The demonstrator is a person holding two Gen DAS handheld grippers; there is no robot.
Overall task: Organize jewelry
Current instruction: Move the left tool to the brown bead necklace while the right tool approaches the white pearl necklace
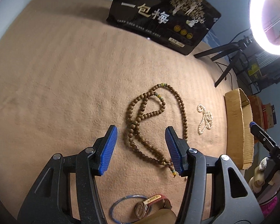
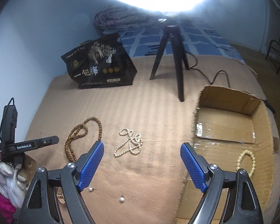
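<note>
Left gripper (image 1: pixel 141 149) fingers spread, low over wooden beads (image 1: pixel 140 123).

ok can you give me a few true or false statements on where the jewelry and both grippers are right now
1. The left gripper is open above the brown bead necklace. True.
2. The right gripper is shut on the pearl necklace. False: it is open and empty, and the pearls lie on the tan blanket.
3. A pale yellow bead bracelet lies inside the cardboard box. True.
4. The brown bead necklace is already in the box. False: it lies on the blanket.
5. Two loose pearl earrings lie on the blanket near the right gripper. True.
</note>
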